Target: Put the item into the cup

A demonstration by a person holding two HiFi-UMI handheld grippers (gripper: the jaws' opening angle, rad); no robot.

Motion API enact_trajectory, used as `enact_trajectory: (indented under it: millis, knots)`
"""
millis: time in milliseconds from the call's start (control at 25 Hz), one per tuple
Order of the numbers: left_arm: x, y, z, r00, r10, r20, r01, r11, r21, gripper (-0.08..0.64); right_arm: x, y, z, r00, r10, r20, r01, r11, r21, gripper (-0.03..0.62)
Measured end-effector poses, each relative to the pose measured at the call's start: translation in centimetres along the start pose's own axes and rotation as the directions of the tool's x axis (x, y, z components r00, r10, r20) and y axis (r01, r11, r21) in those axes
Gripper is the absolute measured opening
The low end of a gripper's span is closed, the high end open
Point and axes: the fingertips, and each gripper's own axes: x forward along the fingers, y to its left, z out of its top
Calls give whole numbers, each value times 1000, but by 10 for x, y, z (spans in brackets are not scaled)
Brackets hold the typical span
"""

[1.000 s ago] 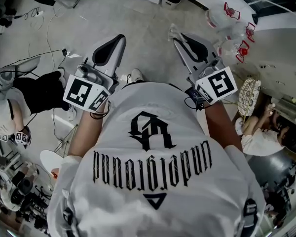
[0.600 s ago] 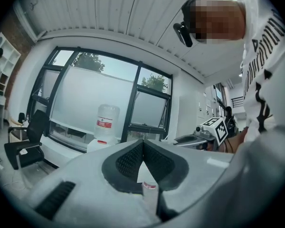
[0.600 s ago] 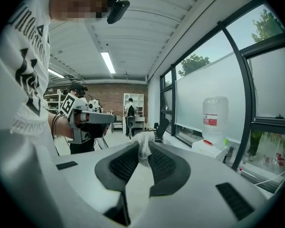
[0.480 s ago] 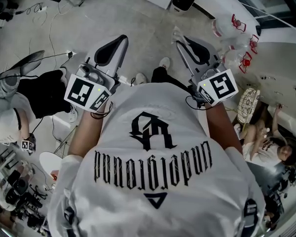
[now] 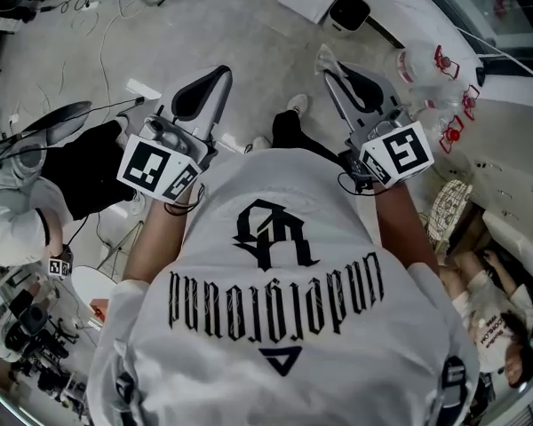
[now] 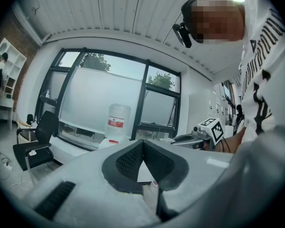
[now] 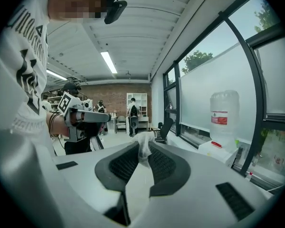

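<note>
Both grippers are held out in front of the person's chest, side by side and well apart, above a grey concrete floor (image 5: 240, 34); the right gripper (image 7: 141, 144) has its jaws pressed together on the item (image 7: 143, 152), a small crumpled wad of thin white material that sticks up past the dark ribbed pads at the tips; in the head view the same white wad shows at the very front of that gripper; the left gripper (image 6: 142, 142) has its jaws closed tip to tip with nothing between the pads; each gripper carries a marker cube (image 5: 157, 169) just ahead of the wrist; the person's white shirt (image 5: 275, 291) with black lettering fills the lower part of the head view; along the window wall stands a large clear water bottle (image 6: 118, 122) with a red label, on a white base; a black office chair (image 6: 38, 139) stands to its left in the left gripper view; further people sit or stand at the edges of the room.
</note>
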Motion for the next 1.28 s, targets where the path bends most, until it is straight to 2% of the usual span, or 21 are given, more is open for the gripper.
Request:
enact_trajectory:
  millis: [360, 840, 1120, 1280]
  knots:
    - [67, 46, 1, 999, 24, -36, -24, 1000, -14, 14, 37, -77, -2, 1000, 3, -24, -3, 1000, -3, 66]
    - [192, 87, 13, 998, 17, -63, -19, 999, -31, 14, 62, -214, 1, 1000, -10, 0, 10, 999, 42, 66]
    - [221, 128, 13, 997, 3, -79, -6, 999, -36, 15, 93, -244, 4, 999, -35, -13, 36, 998, 56, 66]
    - [240, 157, 23, 996, -58, -72, 56, 998, -30, 15, 111, -254, 12, 995, -99, -27, 100, 995, 29, 66]
